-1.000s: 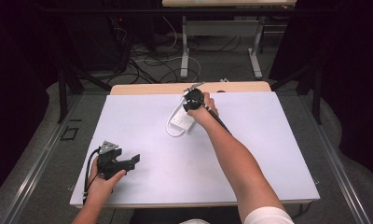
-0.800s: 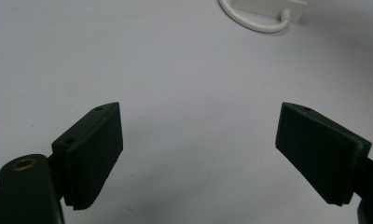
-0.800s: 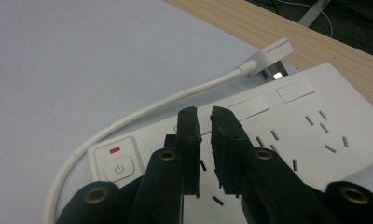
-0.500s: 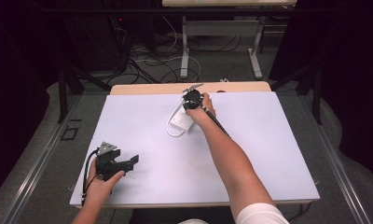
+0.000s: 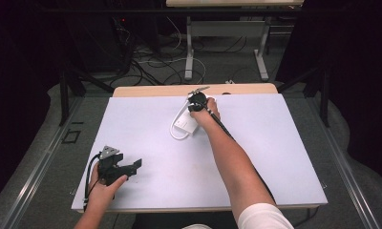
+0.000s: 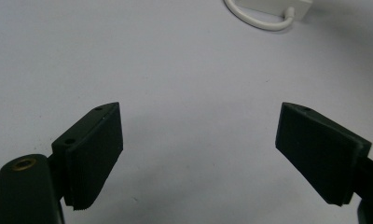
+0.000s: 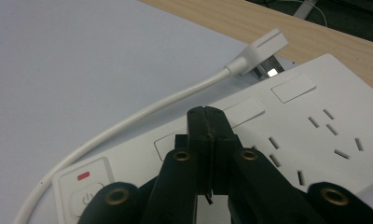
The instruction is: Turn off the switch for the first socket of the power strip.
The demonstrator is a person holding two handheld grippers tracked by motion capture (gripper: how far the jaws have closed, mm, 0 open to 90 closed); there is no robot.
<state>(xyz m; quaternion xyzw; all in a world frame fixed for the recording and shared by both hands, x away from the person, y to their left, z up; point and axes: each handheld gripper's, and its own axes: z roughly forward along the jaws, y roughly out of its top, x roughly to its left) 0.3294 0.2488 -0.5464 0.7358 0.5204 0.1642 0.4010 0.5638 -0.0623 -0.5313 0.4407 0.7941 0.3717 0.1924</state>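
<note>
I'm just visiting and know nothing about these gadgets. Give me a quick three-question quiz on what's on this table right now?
1. True or false: the left gripper has its jaws spread wide apart.
2. Over what does the right gripper sit? A) a mug B) a white power strip C) a book
3. Fill in: the strip's plug lies near the table's ____ edge.

Key: 1 true; 2 B; 3 far (wooden).

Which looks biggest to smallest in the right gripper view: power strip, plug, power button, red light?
1. Power strip, by far.
2. Power button and plug: look alike, and the button sits nearer the camera, so no ranking.
3. Red light, smallest.
</note>
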